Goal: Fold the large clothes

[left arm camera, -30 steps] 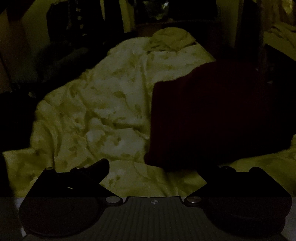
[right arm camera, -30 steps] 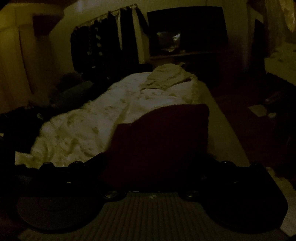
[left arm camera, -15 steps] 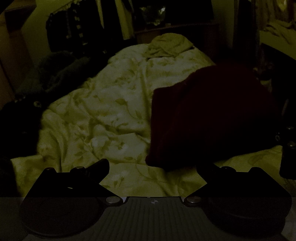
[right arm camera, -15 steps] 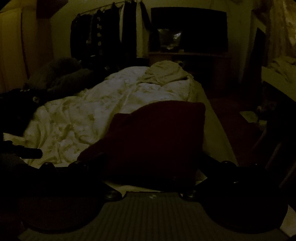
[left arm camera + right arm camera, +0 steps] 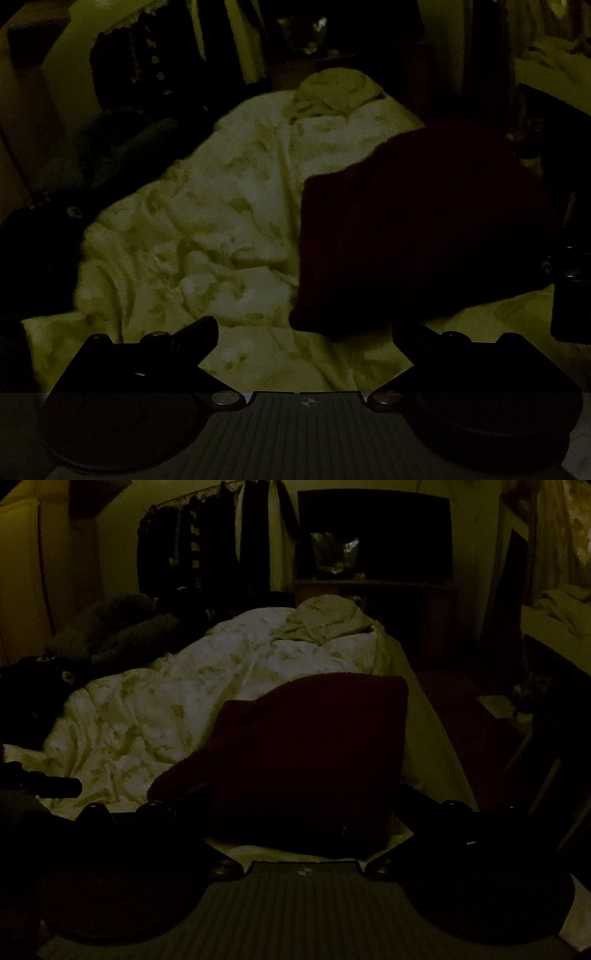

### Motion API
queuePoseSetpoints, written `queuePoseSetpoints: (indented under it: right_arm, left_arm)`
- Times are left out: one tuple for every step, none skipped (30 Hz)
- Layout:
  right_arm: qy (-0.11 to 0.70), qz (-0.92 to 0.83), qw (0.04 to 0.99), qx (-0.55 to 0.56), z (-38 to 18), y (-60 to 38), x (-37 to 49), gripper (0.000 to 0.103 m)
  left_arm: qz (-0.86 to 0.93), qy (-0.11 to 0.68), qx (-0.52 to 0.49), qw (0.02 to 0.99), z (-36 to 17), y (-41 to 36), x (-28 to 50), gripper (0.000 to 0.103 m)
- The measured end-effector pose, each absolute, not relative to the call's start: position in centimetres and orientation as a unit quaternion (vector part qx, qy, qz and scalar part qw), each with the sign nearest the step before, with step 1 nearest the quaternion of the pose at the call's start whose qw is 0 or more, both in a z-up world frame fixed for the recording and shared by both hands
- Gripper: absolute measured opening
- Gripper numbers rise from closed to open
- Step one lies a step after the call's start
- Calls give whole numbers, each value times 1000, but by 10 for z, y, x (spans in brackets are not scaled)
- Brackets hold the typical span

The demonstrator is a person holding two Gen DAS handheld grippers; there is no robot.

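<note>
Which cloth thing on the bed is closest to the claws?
The dark red folded garment, lying right in front of both claws. The pale crumpled cloth sits far off at the other end of the bed, and the flowery blanket lies underneath.

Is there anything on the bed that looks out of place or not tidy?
The dark red garment lies folded near the foot of the bed, and one corner juts out to the left. The pale floral duvet beneath it is rumpled, with a crumpled cloth at the far end. The room is very dim, which hides detail.

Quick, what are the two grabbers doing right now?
Left gripper: open, holding nothing.
Right gripper: open, over the dark red garment.
</note>
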State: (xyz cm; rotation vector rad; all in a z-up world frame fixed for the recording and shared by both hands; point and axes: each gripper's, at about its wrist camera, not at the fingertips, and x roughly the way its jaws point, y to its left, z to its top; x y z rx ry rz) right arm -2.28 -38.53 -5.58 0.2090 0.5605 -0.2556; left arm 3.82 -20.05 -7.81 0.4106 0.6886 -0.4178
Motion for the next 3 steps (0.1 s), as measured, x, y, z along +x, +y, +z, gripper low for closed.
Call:
queuePoseSetpoints:
  right_arm:
    - [276,-126,947,103,-56,-386,-23,103]
    - [277,-126,947,103,-57,-386,-22,103]
    - [278,-126,947,103,-57,-387,-22,103]
  left_arm:
    - [-203,332,196,900,-78,-200,38,103]
    - [-204,333,195,900,-78,-200,39,103]
    - [-203,333,196,900,-78,-200,39,103]
